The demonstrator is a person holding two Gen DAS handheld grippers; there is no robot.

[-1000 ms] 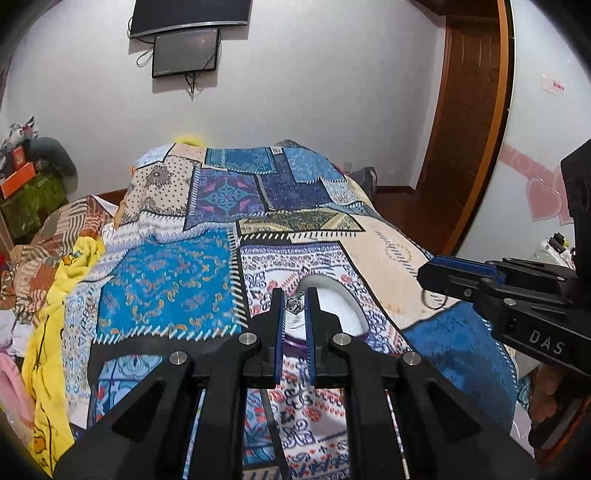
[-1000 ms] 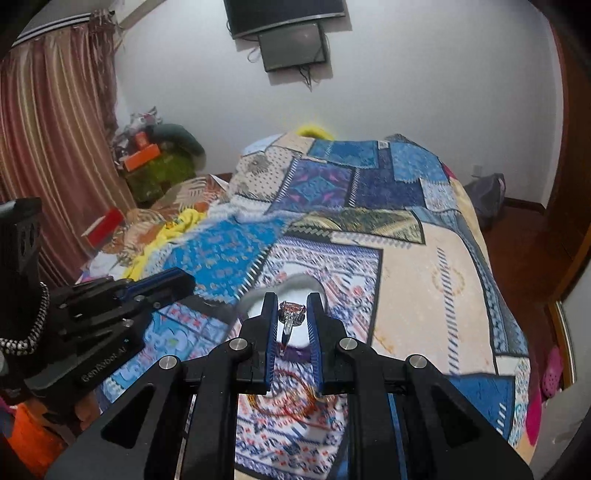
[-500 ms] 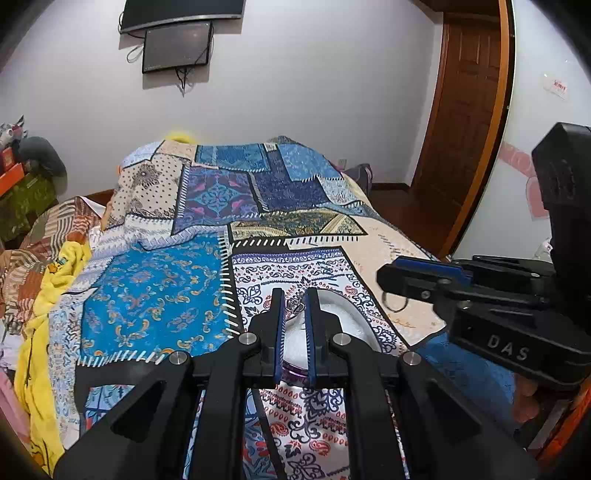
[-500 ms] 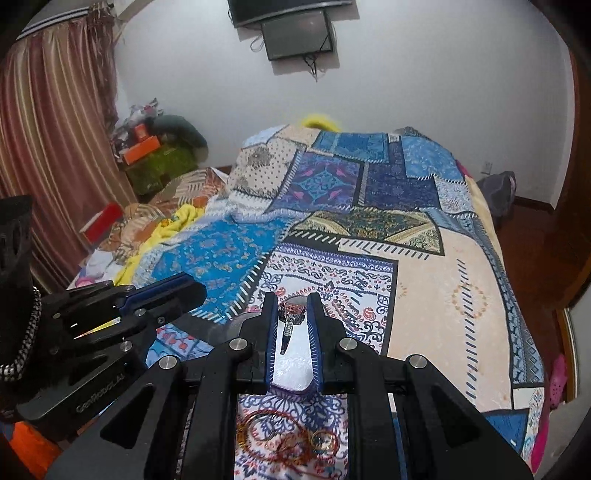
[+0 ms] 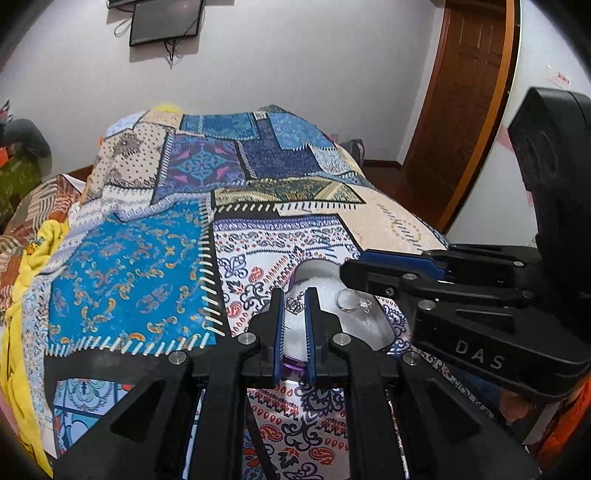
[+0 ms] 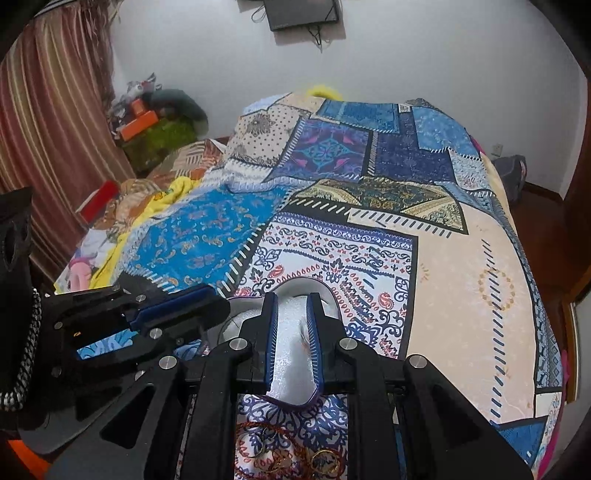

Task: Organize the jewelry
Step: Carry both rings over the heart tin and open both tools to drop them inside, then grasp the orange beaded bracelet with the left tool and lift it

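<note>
A white foam-lined jewelry box with a purple rim [image 5: 321, 273] [image 6: 295, 354] lies open on the patterned bedspread. My left gripper [image 5: 294, 303] is shut on a small silver crown ring [image 5: 294, 304] and holds it over the box. A silver ring with a stone [image 5: 354, 301] lies in the box just under my right gripper's fingers [image 5: 388, 263]. My right gripper [image 6: 291, 306] hangs over the box with its jaws slightly apart and nothing between them. A tangle of gold and red jewelry [image 6: 291, 454] lies on the bedspread in front of the box.
The patchwork bedspread [image 5: 147, 266] covers the bed. A yellow cloth [image 5: 22, 295] and clutter lie on the left side. A wooden door [image 5: 469, 96] stands at the right. A screen [image 6: 306, 14] hangs on the far wall.
My right gripper has let go of the ring with the stone, which now lies in the box. Both grippers have come lower and closer over the box.
</note>
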